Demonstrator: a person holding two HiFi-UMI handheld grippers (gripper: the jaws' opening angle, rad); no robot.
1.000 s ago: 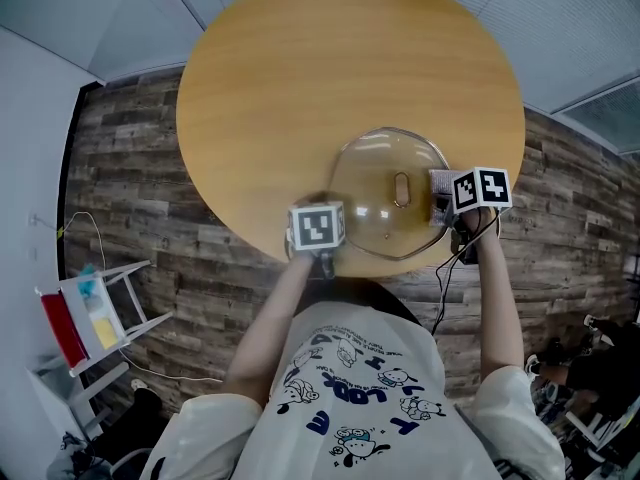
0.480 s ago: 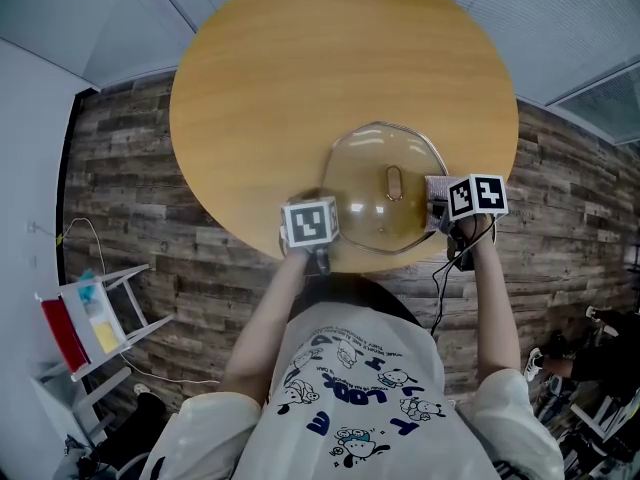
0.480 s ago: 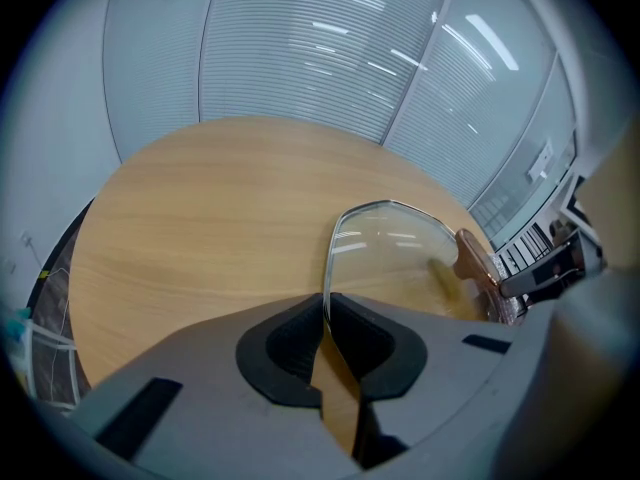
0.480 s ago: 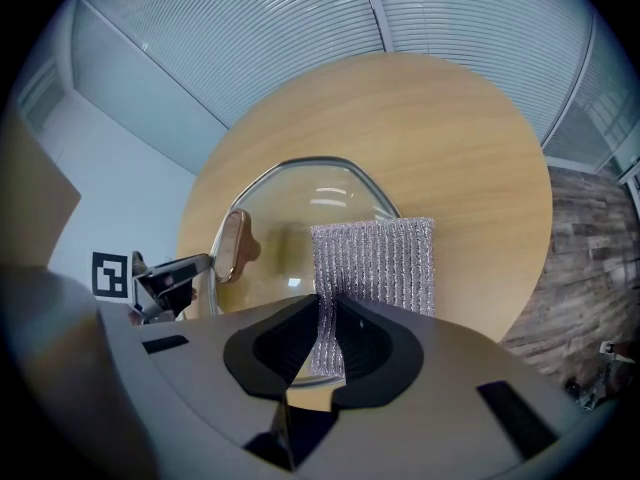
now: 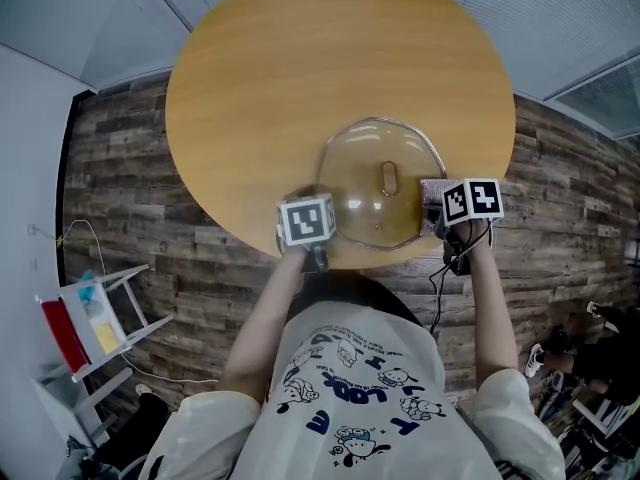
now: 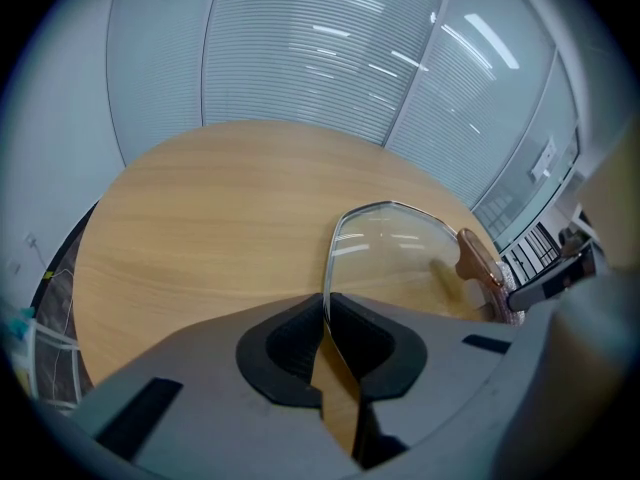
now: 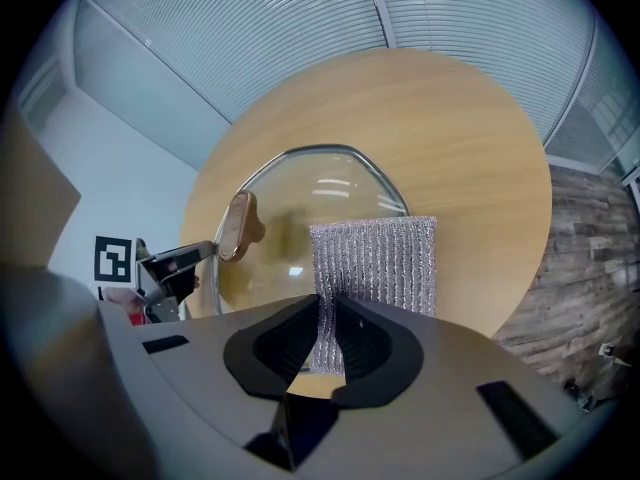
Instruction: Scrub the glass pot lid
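Observation:
The glass pot lid (image 5: 380, 183) with a metal rim and a brown knob (image 5: 388, 179) is held over the near part of the round wooden table (image 5: 300, 68). My left gripper (image 5: 318, 230) is shut on the lid's near-left rim; the lid's rim (image 6: 326, 290) runs edge-on between the jaws of my left gripper (image 6: 325, 313). My right gripper (image 5: 438, 208) sits at the lid's right edge, shut on a silver mesh scrubbing cloth (image 7: 375, 273). In the right gripper view the cloth lies against the lid (image 7: 300, 218), beside the knob (image 7: 237, 226), held by my right gripper (image 7: 326, 313).
The table stands on a dark wood-plank floor (image 5: 120, 168). A small white rack (image 5: 95, 313) with red and yellow items stands on the floor at the left. Ribbed wall panels (image 6: 330, 48) rise beyond the table. A cable (image 5: 440, 288) hangs from my right gripper.
The lid and both grippers have shifted slightly left and away from me across the table. Both grips are unchanged.

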